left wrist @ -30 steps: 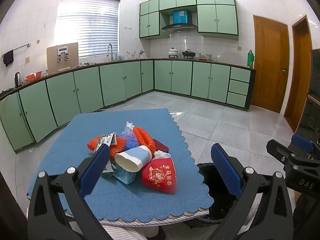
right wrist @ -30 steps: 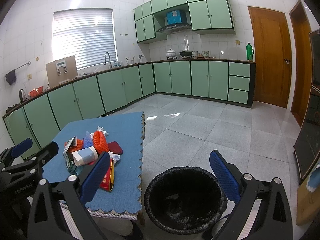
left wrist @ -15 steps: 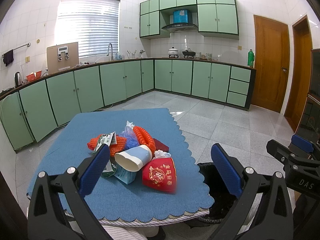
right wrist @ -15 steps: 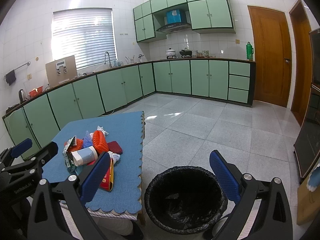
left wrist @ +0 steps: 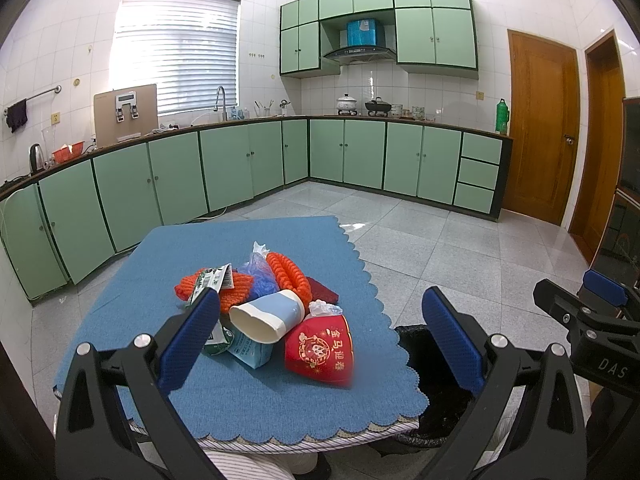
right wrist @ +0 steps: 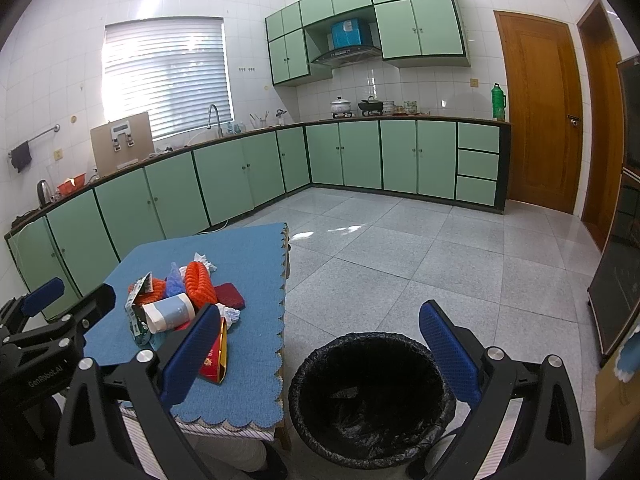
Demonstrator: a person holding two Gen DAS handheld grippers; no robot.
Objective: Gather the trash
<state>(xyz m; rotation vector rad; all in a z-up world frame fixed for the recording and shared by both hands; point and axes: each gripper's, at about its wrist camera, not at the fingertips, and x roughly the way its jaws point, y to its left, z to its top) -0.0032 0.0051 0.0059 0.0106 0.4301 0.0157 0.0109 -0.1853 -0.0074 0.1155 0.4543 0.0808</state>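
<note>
Left gripper point(left wrist: 320, 320): jaws spread wide, nothing between them, held back from the pile and above the near table edge.

Trash heaped on the blue cloth point(left wrist: 120, 320) ahead of this gripper, between its finger lines. Taking it left to right:

- Green-and-white wrapper point(left wrist: 212, 280), just past the left finger tip. Judged thin, crinkly, near weightless; pinch a free edge.
- Orange foam netting point(left wrist: 236, 290), behind the wrapper; a second roll point(left wrist: 288, 274) stands further right. Soft, springy, will squash; any bite should hold.
- Small teal carton point(left wrist: 250, 350), under the cup. Light, probably dents.
- Paper cup point(left wrist: 266, 318), on its side, mouth toward the left finger. Light, crushable, may roll; grip across the rim or flatten the wall.
- Blue plastic bag point(left wrist: 260, 272), behind the cup. Limp, slippery.
- Red paper bowl point(left wrist: 320, 350), tipped, nearest and right of centre. Stiff rim, glossy; take it by the rim.
- Dark red flat pack point(left wrist: 322, 290), behind the bowl. Contents unknown.

Right gripper point(right wrist: 318, 344): also wide open and empty. Black-lined bin point(right wrist: 368, 396) sits directly ahead and below, between its fingers, beside the table's right edge. The bin looks nearly empty; nothing judged collected yet.
</note>
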